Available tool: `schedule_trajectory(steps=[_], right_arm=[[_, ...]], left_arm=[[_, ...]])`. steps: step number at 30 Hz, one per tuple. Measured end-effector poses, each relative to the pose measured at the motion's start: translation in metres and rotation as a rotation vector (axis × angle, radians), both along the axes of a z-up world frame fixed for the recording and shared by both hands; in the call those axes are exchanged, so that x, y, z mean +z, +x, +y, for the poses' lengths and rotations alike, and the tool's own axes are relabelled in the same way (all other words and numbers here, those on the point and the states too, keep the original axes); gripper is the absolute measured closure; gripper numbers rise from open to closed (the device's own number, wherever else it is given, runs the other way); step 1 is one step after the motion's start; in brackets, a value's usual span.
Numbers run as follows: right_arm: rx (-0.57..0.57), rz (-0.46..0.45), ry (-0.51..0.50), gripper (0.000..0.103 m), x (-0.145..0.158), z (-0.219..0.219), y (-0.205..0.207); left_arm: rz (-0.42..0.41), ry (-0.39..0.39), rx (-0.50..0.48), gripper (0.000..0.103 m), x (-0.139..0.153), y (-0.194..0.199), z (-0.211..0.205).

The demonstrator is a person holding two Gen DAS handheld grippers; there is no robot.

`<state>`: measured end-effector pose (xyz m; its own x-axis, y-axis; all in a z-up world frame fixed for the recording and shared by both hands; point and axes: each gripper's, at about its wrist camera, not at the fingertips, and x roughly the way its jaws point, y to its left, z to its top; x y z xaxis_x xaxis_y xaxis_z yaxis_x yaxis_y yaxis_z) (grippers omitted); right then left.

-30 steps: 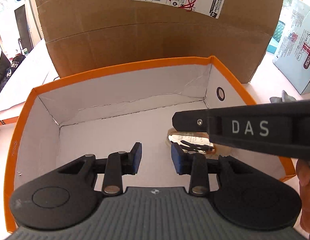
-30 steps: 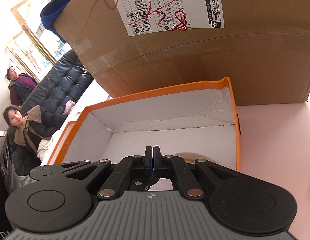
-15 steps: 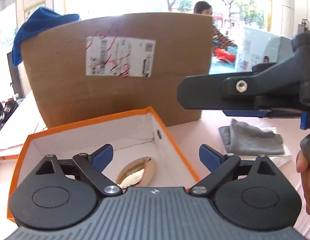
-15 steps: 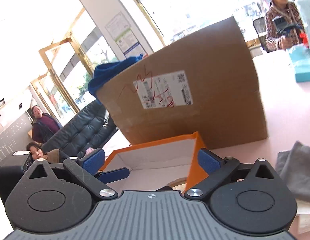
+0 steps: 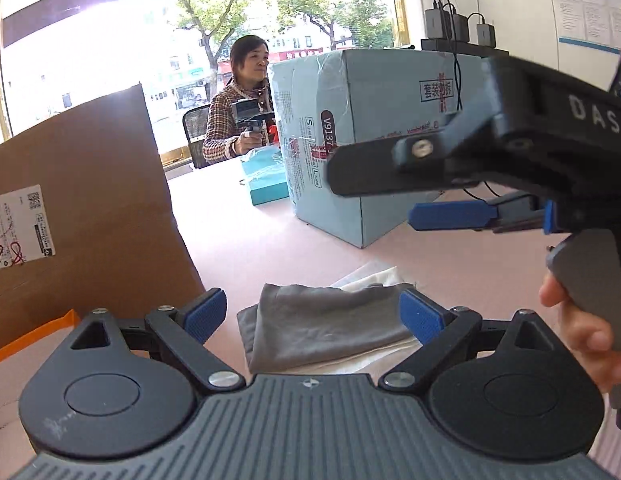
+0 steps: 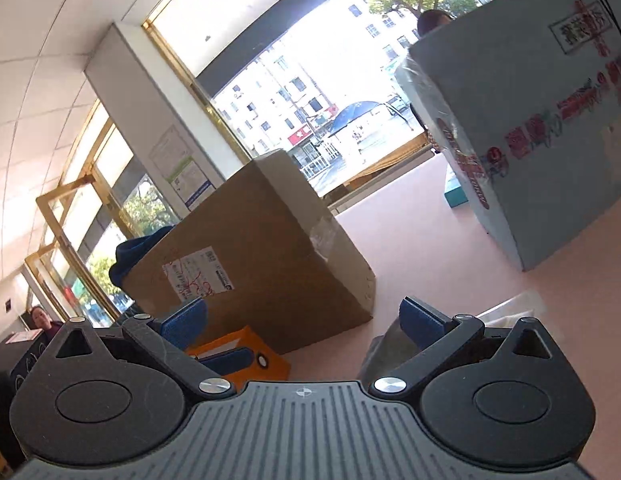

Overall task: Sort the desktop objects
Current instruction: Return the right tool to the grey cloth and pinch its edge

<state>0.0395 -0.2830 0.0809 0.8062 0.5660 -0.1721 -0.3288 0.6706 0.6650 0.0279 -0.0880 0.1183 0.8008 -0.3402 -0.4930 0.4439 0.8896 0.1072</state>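
A folded grey cloth (image 5: 326, 326) lies on a white sheet (image 5: 370, 276) on the pink table, straight ahead of my left gripper (image 5: 314, 316), which stands wide open and empty just above it. The orange box (image 5: 34, 332) shows only a corner at the lower left of the left wrist view. My right gripper (image 6: 306, 318) is open and empty, lifted high and tilted; the orange box (image 6: 246, 354) sits below between its fingers, and a bit of grey cloth (image 6: 390, 348) shows by its right finger. The right gripper's body (image 5: 490, 152) crosses the left wrist view at upper right.
A big brown cardboard box (image 5: 78, 216) stands left, behind the orange box. A pale blue carton (image 5: 370, 140) and a teal flat box (image 5: 266, 184) stand at the back right. A person (image 5: 242, 100) sits beyond the table. A hand (image 5: 582, 320) grips the right tool.
Both grippers lifted away from the orange box and swung right toward the grey cloth. The right gripper, shut a second ago, now stands open; the left opened wider.
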Motion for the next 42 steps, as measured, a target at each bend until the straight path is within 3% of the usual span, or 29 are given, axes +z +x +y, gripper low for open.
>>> schedule_trajectory(steps=[4,7,11,14,19,22,25,27,30,31,33,37,42], right_arm=[[0.014,0.218,0.163,0.0,-0.043,-0.043,0.03],[-0.003,0.268,0.222,0.0,-0.055,-0.057,0.04],[-0.065,0.33,0.122,0.0,-0.063,-0.056,0.05],[-0.038,0.381,0.1,0.0,-0.07,-0.051,0.057],[-0.087,0.404,-0.024,0.0,-0.078,-0.039,0.065],[-0.102,0.394,-0.057,0.001,-0.082,-0.035,0.067],[-0.176,0.342,-0.183,0.011,-0.077,-0.025,0.061],[-0.188,0.296,-0.279,0.021,-0.072,-0.017,0.058],[-0.118,0.288,-0.291,0.033,-0.074,-0.008,0.057],[-0.101,0.29,-0.299,0.037,-0.075,-0.005,0.058],[-0.105,0.279,-0.348,0.045,-0.077,0.001,0.058],[-0.115,0.251,-0.43,0.043,-0.078,0.011,0.055],[-0.093,0.168,-0.584,0.027,-0.081,0.032,0.049]], left_arm=[[0.151,-0.136,0.077,0.01,-0.031,0.042,-0.003],[0.2,-0.219,0.167,0.01,-0.051,0.068,0.003],[0.237,-0.302,0.24,0.01,-0.076,0.094,0.017],[0.293,-0.289,0.262,0.01,-0.089,0.112,0.022],[0.353,-0.374,0.223,0.01,-0.099,0.123,0.038],[0.378,-0.438,0.209,0.01,-0.1,0.126,0.046],[0.382,-0.501,0.227,0.014,-0.101,0.125,0.057],[0.365,-0.484,0.231,0.018,-0.101,0.124,0.058],[0.357,-0.447,0.228,0.028,-0.102,0.124,0.053],[0.349,-0.429,0.226,0.038,-0.102,0.123,0.051],[0.343,-0.401,0.219,0.049,-0.102,0.122,0.047],[0.32,-0.356,0.231,0.057,-0.102,0.119,0.044],[0.247,-0.297,0.237,0.069,-0.095,0.109,0.04]])
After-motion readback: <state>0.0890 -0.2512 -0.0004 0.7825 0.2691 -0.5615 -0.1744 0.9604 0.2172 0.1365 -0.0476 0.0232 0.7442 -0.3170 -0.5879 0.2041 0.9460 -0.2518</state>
